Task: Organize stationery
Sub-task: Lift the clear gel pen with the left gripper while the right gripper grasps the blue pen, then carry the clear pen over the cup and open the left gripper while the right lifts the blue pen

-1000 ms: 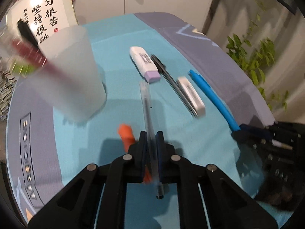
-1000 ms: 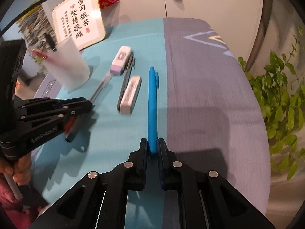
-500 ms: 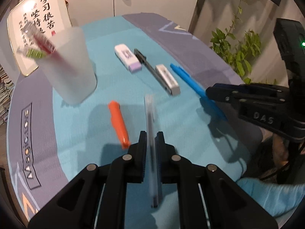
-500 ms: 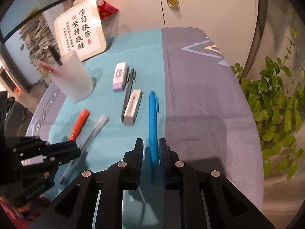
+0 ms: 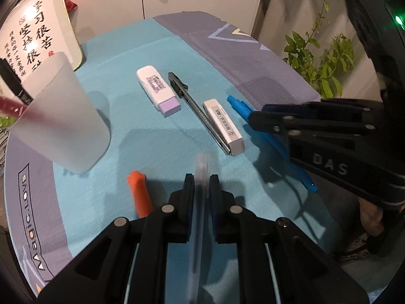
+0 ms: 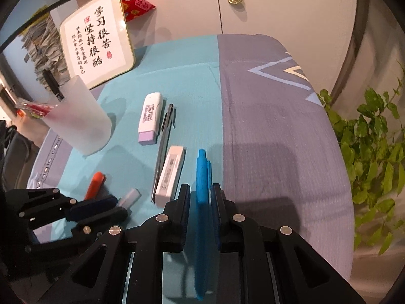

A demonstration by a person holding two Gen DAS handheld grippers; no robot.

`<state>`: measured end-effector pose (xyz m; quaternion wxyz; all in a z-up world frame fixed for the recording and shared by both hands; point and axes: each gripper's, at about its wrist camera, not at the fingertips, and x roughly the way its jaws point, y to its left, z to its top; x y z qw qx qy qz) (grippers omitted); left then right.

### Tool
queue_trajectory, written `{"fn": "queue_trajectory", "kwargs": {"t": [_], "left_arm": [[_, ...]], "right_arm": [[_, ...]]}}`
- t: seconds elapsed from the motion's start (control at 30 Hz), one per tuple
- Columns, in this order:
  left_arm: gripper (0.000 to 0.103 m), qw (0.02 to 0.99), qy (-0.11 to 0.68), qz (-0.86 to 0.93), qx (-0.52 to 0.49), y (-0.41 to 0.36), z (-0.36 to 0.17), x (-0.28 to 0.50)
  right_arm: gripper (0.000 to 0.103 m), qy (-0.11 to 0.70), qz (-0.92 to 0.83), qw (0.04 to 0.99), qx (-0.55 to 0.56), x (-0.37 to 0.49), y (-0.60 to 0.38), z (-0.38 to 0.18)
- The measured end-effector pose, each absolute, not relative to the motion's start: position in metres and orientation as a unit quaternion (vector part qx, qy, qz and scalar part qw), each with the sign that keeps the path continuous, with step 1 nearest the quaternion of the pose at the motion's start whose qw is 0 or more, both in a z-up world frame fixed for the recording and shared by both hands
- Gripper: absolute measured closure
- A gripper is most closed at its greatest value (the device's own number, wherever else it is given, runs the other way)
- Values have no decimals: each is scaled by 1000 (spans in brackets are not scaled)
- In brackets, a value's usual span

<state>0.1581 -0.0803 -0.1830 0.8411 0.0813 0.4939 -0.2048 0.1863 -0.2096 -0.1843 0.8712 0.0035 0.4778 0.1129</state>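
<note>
While both grippers are held above the near part of the table, a pen is clamped in each. The left gripper [image 5: 201,181] is closed on a clear pen [image 5: 200,202], which runs lengthwise between the jaws, its cap end sticking out past the tips. The right gripper [image 6: 201,190] is closed on a blue pen [image 6: 202,177], which is likewise aligned with the jaws and is lifted off the cloth. In the left wrist view the right gripper is seen at the right, with the blue pen slanting beneath it.

Just left of the left gripper, an orange marker [image 5: 139,193] is laid on the teal cloth [image 5: 126,93]. Farther out, between the two grippers' lines of sight, a white eraser [image 5: 224,126] is laid close alongside a black pen [image 5: 196,109]; whether they touch cannot be told. Beyond these, a white and purple correction tape [image 5: 158,90] is placed to the left of the black pen. At the far left a frosted cup [image 5: 59,119] is stood upright, with a red pen [image 5: 10,106] and a black pen-like item leaning out of it. Behind the cup, a framed calligraphy sign [image 6: 97,38] is propped against the wall, and a green plant [image 6: 374,152] is seen off the right edge of the table.
</note>
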Motion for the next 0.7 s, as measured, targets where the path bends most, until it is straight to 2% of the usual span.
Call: {"fn": "queue_trajectory", "kwargs": {"t": [0.1, 0.23, 0.27, 0.5, 0.53, 0.57, 0.7], "left_arm": [[93, 839, 496, -208, 85, -82, -184, 160], [75, 838, 494, -214, 91, -84, -183, 161], [74, 838, 492, -215, 95, -86, -184, 161], [76, 840, 486, -215, 105, -92, -184, 167], [80, 841, 485, -215, 108, -92, -184, 167], [92, 841, 483, -215, 112, -92, -184, 167], [93, 838, 491, -216, 100, -88, -180, 168]], "right_arm": [[88, 483, 115, 868, -6, 194, -206, -187], [88, 490, 118, 864, -13, 201, -202, -191], [88, 492, 119, 863, -14, 202, -201, -192], [88, 489, 121, 863, -25, 207, -197, -193], [88, 489, 121, 864, -27, 208, -196, -193], [88, 486, 122, 865, -32, 209, -194, -193], [88, 483, 120, 867, -28, 209, -194, -191]]}}
